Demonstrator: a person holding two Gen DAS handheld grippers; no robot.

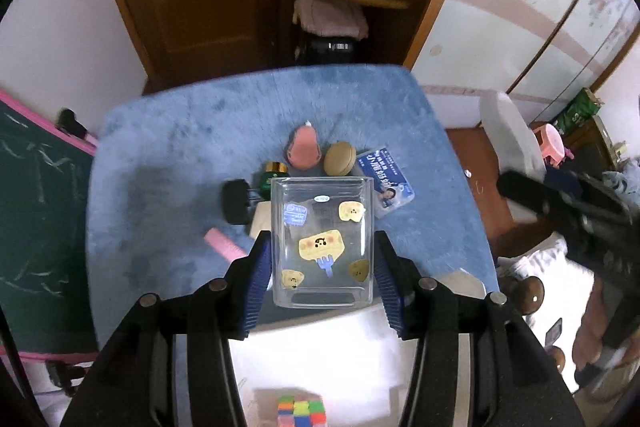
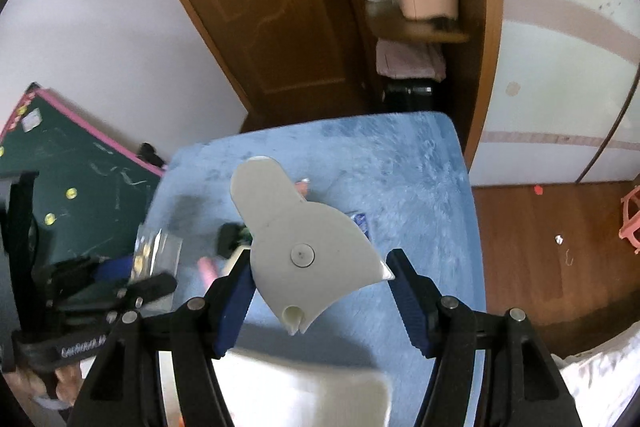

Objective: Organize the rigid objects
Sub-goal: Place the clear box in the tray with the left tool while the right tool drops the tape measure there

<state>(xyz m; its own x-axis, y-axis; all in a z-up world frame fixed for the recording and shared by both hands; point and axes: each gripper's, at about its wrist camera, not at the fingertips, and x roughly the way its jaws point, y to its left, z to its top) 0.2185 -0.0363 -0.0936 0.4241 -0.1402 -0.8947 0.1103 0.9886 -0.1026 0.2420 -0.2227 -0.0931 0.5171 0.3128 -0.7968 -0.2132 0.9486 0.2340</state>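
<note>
The left gripper (image 1: 322, 263) is pointing steeply down over the blue-covered table (image 1: 160, 155), its blue-padded fingers (image 1: 260, 279) pressing on the two side walls of a clear plastic box (image 1: 322, 243) with cartoon stickers. The box is hanging lifted above the table's near half, open end away from the camera. Behind and partly under the box, toward the table's middle, a pink figurine (image 1: 303, 147), a tan round case (image 1: 340, 158), a blue printed booklet (image 1: 386, 183), a green jar with a gold cap (image 1: 274, 177), a black wheeled piece (image 1: 237, 201) and a pink flat stick (image 1: 224, 243) are lying close together; the box is hiding parts of several. A white bin (image 1: 320, 359) is sitting at the near edge, overexposed, with a colour cube (image 1: 302, 409) inside it, cut off by the frame.

The right gripper (image 2: 320, 271) is also tilting downward over the table's near right part. Its fingers (image 2: 236, 291) are closing on the edges of a flat white fan-shaped piece (image 2: 296, 239) with a round stud at its centre and a rounded tab pointing to the far edge. The piece is being held clear of the table and is blocking most of the items behind it. In the right wrist view the left gripper and box are showing blurred at the left edge. A person's hand (image 2: 64, 383) is barely making itself out below them.
</note>
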